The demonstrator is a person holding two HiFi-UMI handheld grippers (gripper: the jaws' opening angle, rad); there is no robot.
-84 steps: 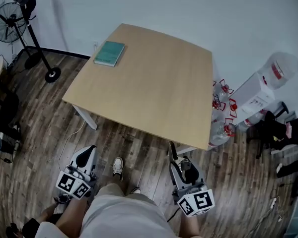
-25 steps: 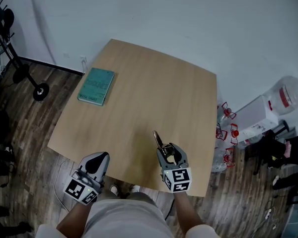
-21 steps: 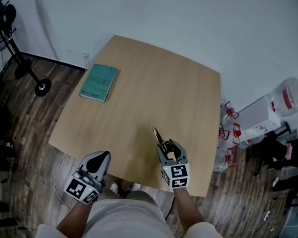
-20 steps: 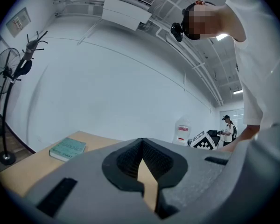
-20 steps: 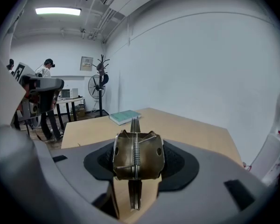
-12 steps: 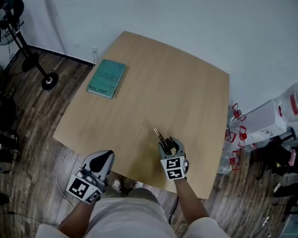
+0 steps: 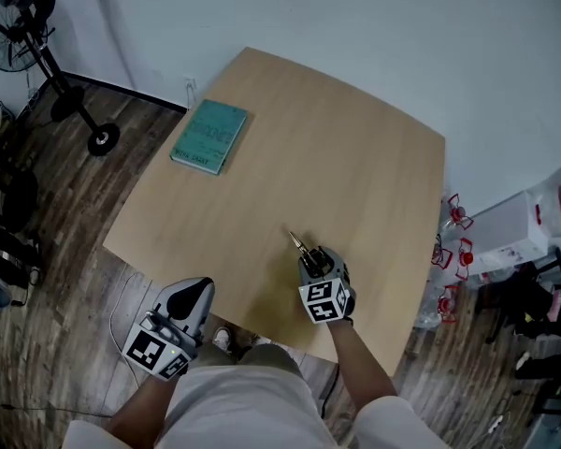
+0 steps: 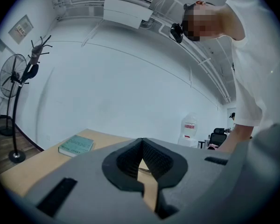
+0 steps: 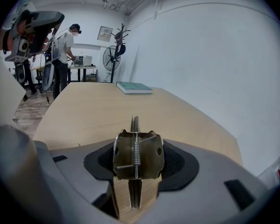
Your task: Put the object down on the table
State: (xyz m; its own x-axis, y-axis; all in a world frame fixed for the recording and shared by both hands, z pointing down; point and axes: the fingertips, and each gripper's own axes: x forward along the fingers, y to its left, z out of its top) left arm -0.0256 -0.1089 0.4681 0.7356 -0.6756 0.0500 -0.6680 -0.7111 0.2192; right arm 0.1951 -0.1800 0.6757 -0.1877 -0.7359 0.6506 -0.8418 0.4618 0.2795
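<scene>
A brass spring clip (image 7: 301,247) with a wire coil sticks out of my right gripper (image 7: 310,258), which is shut on it low over the near part of the wooden table (image 7: 355,166). In the right gripper view the clip (image 9: 137,155) stands upright between the dark pads, its narrow tip pointing along the tabletop (image 9: 93,106). Whether it touches the wood I cannot tell. My left gripper (image 7: 189,299) hangs off the table's front edge over the floor, jaws together and holding nothing; the left gripper (image 8: 142,146) looks level across the table.
A teal book (image 7: 209,137) lies at the table's far left corner. A standing fan (image 7: 51,54) is left of the table. Water bottles (image 7: 453,241) and a dispenser (image 7: 533,223) stand at the right. Another person (image 9: 63,55) works at a desk in the background.
My right gripper has sunk toward the tabletop with the clip and rolled a little. The left gripper has stayed near the front edge. Earlier both grippers were over the floor, short of the table.
</scene>
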